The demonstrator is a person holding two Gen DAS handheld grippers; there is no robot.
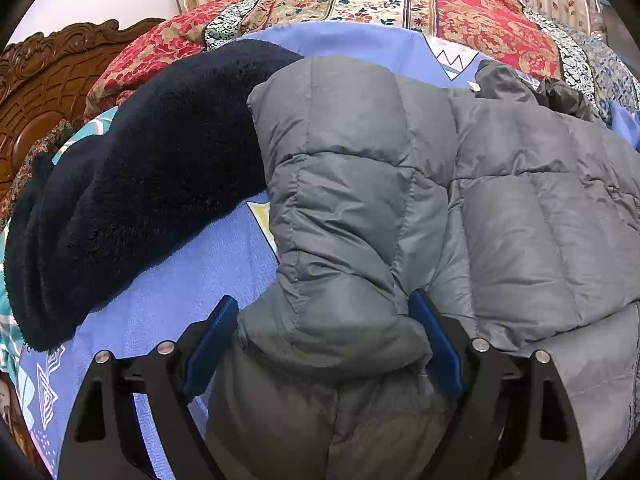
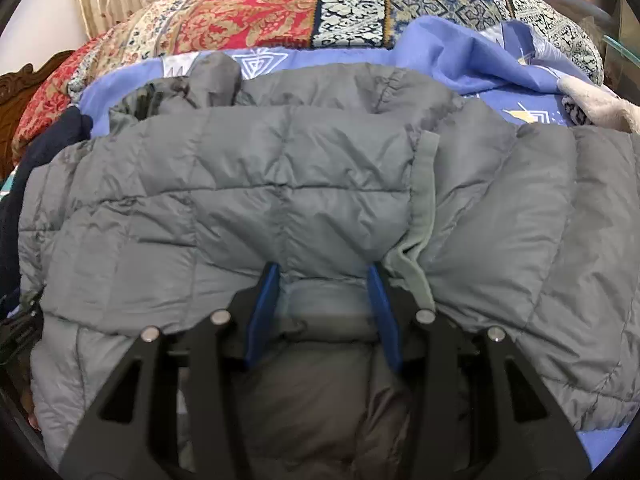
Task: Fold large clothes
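A grey quilted puffer jacket (image 1: 520, 220) lies spread on the blue bedsheet (image 1: 180, 280). In the left wrist view my left gripper (image 1: 322, 298) stands wide, and a thick folded sleeve part of the jacket fills the gap and bulges against both blue pads (image 1: 212, 340). In the right wrist view the jacket (image 2: 240, 168) covers most of the frame. My right gripper (image 2: 323, 268) is shut on a puffy fold at its near edge, next to a lighter grey lining strip (image 2: 424, 184). The hood lies bunched at the far side.
A dark navy fleece garment (image 1: 140, 184) lies left of the jacket on the sheet. A patchwork quilt (image 1: 360, 0) runs along the far side, with a carved wooden headboard (image 1: 40, 80) at the left. A pale plush item (image 2: 592, 104) sits at the far right.
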